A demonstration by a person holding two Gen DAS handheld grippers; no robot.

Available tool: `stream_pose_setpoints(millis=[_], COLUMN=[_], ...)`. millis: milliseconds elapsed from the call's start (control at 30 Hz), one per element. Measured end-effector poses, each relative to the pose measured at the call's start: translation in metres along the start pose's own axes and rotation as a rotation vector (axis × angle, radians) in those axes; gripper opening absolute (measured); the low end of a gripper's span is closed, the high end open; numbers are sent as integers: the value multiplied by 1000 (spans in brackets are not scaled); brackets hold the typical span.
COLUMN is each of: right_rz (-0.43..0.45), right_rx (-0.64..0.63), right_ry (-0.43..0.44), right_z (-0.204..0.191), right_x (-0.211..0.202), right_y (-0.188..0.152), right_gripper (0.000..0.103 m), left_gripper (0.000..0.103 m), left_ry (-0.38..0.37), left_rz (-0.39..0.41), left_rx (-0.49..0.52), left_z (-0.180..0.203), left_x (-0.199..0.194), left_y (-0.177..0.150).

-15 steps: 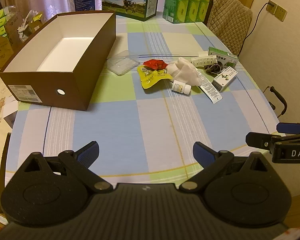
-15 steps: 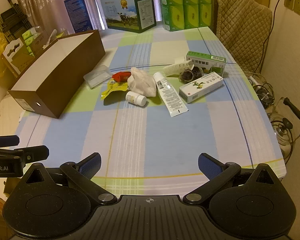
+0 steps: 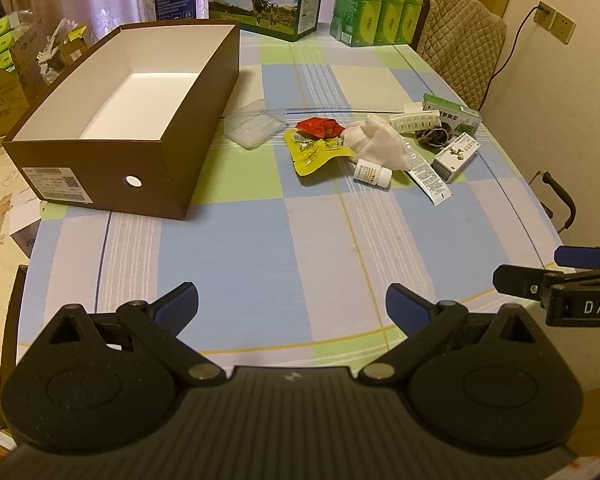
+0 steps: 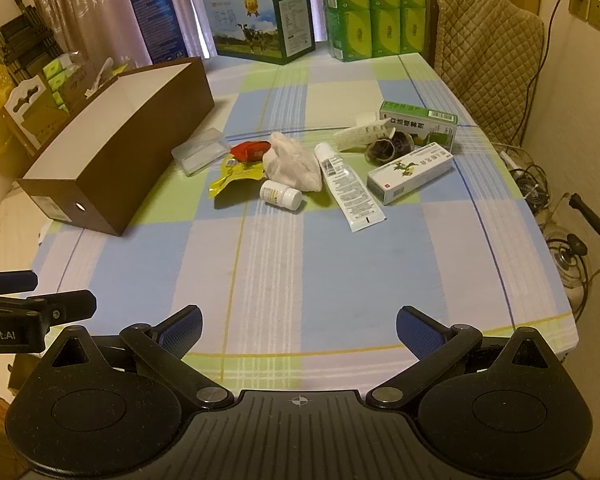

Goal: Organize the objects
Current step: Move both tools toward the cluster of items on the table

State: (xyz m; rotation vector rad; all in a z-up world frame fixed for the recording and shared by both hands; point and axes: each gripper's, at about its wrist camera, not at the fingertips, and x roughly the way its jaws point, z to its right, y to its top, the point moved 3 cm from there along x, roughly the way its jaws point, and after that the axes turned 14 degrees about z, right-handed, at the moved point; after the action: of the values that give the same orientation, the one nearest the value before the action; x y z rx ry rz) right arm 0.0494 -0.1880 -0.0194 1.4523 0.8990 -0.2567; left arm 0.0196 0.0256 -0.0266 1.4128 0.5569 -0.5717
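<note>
Both grippers, left gripper and right gripper, gape wide, empty. Pill bottle lies at 12 o'clock, nearer the right; axis crosswise.

The right tool hovers over the near edge of the checked counter, its jaws spread wide and empty. Farther back, a white bottle lies beside a white tube. A brown box stands left.
</note>
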Motion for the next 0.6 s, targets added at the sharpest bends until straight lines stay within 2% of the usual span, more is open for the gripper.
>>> stream_pose_setpoints(millis=[200,600], right_rz=[1,-9], right_rx=[-1,5], right_ry=[-6,-32], right_z=[-9,-5], right_x=[0,2], right_y=[-5,-5], right_gripper=[101,101], left_gripper=[99,99], left_ry=[1,11], left_rz=[0,-4], left_rx=[-4,-6], left_z=[-17,-21], left_x=[-4,-2], left_y=[-4,-1])
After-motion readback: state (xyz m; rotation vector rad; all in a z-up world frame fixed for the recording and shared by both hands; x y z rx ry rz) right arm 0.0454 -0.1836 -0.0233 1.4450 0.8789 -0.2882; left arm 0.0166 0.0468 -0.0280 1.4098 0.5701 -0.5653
